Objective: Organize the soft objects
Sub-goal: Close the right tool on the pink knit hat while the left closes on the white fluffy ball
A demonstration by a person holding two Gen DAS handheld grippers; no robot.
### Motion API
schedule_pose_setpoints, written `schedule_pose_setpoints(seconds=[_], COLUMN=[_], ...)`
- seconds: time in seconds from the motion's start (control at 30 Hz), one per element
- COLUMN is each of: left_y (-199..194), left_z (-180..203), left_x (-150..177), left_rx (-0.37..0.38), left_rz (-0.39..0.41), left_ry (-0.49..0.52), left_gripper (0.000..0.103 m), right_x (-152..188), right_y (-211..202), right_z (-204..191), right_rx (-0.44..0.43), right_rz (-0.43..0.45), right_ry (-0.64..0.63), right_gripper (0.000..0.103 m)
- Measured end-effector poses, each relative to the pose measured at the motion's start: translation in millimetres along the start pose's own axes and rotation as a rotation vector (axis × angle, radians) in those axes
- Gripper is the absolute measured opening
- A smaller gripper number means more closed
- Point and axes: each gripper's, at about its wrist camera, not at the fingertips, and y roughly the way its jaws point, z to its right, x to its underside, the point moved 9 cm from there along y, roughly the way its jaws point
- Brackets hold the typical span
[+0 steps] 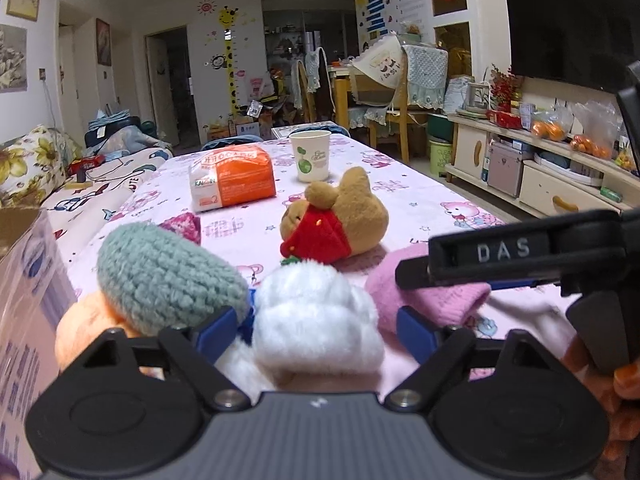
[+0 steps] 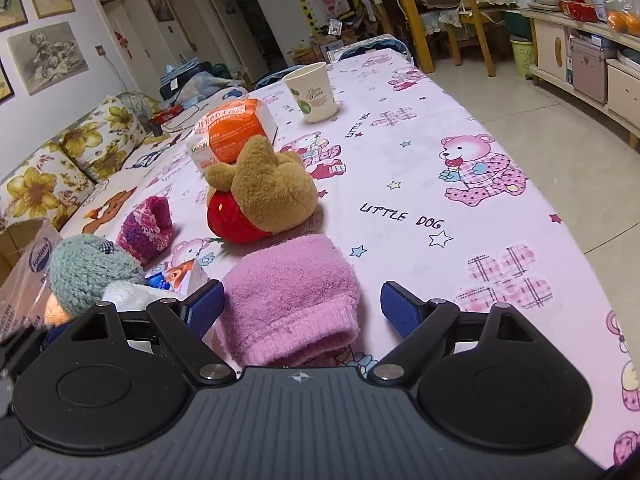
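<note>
My left gripper [image 1: 316, 330] is open, and a white fluffy plush [image 1: 316, 312] sits between its blue pads with a small gap on each side. A doll's grey-green knitted hat [image 1: 168, 276] lies just left of it. My right gripper [image 2: 302, 306] is open around a folded pink sock [image 2: 288, 300], and its right pad stands clear of the sock. A brown bear plush with a red strawberry cap [image 2: 264, 192] lies further ahead on the pink tablecloth [image 2: 440, 184]. A magenta knitted piece [image 2: 146, 228] lies to its left.
An orange tissue pack [image 1: 232, 180] and a paper cup [image 1: 310, 156] stand toward the table's far end. A cardboard box [image 1: 20, 280] rises at the left edge. A floral sofa [image 2: 60, 168] runs along the left, and a tiled floor [image 2: 540, 128] lies to the right.
</note>
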Motion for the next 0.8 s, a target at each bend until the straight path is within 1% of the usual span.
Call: schedule_pose_setpoints(seconds=[0.03, 0.1, 0.13, 0.2, 0.27, 0.3, 0.33, 0.37, 0.4, 0.43, 0.47, 0.5, 0.53, 0.63, 0.7, 0.8], left_y=[2, 5, 7, 9, 10, 10, 10, 9, 8, 8, 7, 6, 5, 2, 0, -6], left_z=[-2, -4, -4, -2, -2, -2, -2, -3, -3, -3, -4, -4, -5, -9, -11, -15], left_x=[1, 3, 3, 3, 4, 4, 4, 4, 3, 3, 2, 2, 2, 2, 2, 0], left_rx=[-0.003, -0.001, 0.003, 0.014, 0.015, 0.014, 0.016, 0.02, 0.023, 0.025, 0.028, 0.032, 0.035, 0.043, 0.044, 0.044], left_rz=[-0.007, -0.021, -0.023, -0.029, -0.034, -0.034, -0.034, -0.033, -0.031, -0.031, -0.03, -0.03, -0.03, -0.03, -0.028, -0.019], left_ry=[-0.007, -0.03, -0.033, -0.033, -0.037, -0.04, -0.046, -0.051, -0.056, -0.058, -0.06, -0.062, -0.065, -0.08, -0.086, -0.094], left_gripper=[0.08, 0.073, 0.071, 0.063, 0.058, 0.054, 0.051, 0.046, 0.04, 0.038, 0.035, 0.033, 0.032, 0.029, 0.028, 0.028], right_x=[1, 2, 3, 4, 4, 4, 4, 4, 5, 5, 5, 5, 6, 6, 6, 5], right_y=[2, 4, 3, 5, 6, 5, 5, 6, 6, 6, 6, 6, 5, 3, 1, -2], right_z=[0, -1, -2, -3, -3, -4, -5, -5, -7, -8, -10, -13, -16, -23, -25, -27], right_rx=[-0.006, -0.016, -0.019, -0.023, -0.026, -0.027, -0.026, -0.025, -0.03, -0.041, -0.055, -0.066, -0.068, -0.052, -0.044, -0.028], right_rz=[-0.003, -0.008, -0.01, -0.014, -0.015, -0.015, -0.014, -0.014, -0.013, -0.014, -0.016, -0.017, -0.016, -0.006, -0.005, -0.001], right_ry=[0.001, 0.004, 0.004, 0.006, 0.007, 0.005, -0.001, -0.006, -0.006, -0.002, 0.002, -0.001, -0.013, -0.06, -0.065, -0.068], right_gripper=[0.103, 0.103, 0.103, 0.103, 0.103, 0.103, 0.103, 0.103, 0.099, 0.094, 0.083, 0.076, 0.076, 0.07, 0.064, 0.059])
